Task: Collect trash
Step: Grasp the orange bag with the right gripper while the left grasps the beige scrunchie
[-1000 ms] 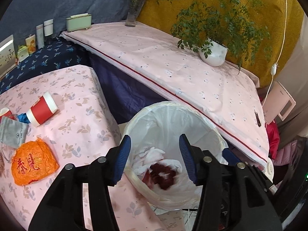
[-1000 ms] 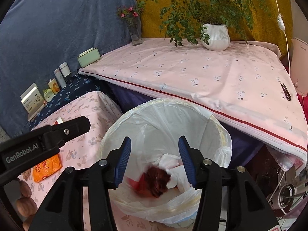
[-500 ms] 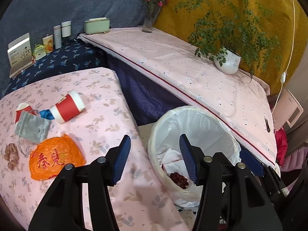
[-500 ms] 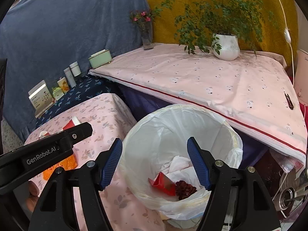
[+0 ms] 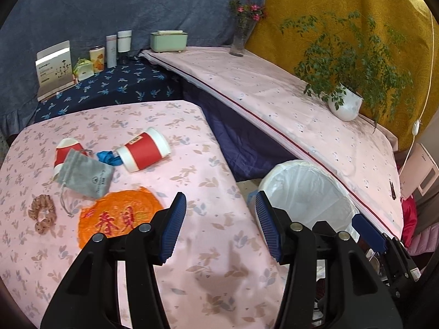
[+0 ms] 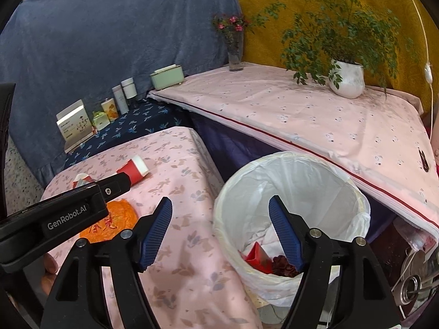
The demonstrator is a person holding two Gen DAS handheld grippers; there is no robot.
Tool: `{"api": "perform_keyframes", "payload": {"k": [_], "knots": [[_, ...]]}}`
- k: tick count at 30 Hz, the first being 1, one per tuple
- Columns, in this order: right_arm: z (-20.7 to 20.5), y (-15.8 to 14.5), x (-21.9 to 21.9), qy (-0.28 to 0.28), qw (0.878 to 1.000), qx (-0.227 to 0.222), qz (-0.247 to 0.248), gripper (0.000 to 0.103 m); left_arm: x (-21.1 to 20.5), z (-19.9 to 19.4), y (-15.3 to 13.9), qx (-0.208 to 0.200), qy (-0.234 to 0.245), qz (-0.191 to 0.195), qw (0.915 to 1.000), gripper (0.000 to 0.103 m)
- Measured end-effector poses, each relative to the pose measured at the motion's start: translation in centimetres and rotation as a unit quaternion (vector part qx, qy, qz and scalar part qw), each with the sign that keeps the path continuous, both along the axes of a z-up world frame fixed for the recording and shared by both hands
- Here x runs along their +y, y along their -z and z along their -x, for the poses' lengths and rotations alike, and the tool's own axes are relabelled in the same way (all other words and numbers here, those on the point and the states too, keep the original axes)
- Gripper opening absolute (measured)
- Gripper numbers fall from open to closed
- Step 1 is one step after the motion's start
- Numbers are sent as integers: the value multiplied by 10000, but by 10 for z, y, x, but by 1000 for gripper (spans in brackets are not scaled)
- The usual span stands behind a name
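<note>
Floral tablecloth (image 5: 208, 246) beside lined bin (image 6: 290, 181); both grippers' jaws apart, empty, right's just widened.

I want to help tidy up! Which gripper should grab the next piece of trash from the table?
Probably the left gripper. It's open, empty and over the table, with the orange wrapper just beside it. The right gripper is empty too, but sits nearer the trash bin.

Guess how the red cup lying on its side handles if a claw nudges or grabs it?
The red cup lies on its side on the tablecloth, so a nudge would probably roll it, likely in a curve since it looks tapered. It looks like thin paper: probably light, and may crush under a hard squeeze. The blue scrap beside it might snag it.
</note>
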State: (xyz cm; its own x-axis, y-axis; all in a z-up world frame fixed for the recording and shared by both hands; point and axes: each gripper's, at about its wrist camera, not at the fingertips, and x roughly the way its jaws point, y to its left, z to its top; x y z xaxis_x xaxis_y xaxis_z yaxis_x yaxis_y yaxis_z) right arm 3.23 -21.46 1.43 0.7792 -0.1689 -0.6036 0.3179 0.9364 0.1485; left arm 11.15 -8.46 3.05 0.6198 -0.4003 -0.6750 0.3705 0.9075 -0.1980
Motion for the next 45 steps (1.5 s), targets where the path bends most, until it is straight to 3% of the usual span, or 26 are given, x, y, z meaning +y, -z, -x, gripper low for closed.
{"api": "perform_keyframes", "payload": {"k": [19,33,45], "knots": [[-39,7,103,-807,9963,215,209,80,120,-21,13,53,-975,-136,9951,51],[-83,50,168,-1209,9901,674,222,84,222,-45,59,283,-1983,-630,9777,90],[-124,93,182,-1119,9875,1109,98,84,252,-80,107,854,-2057,-563,9733,93]]}}
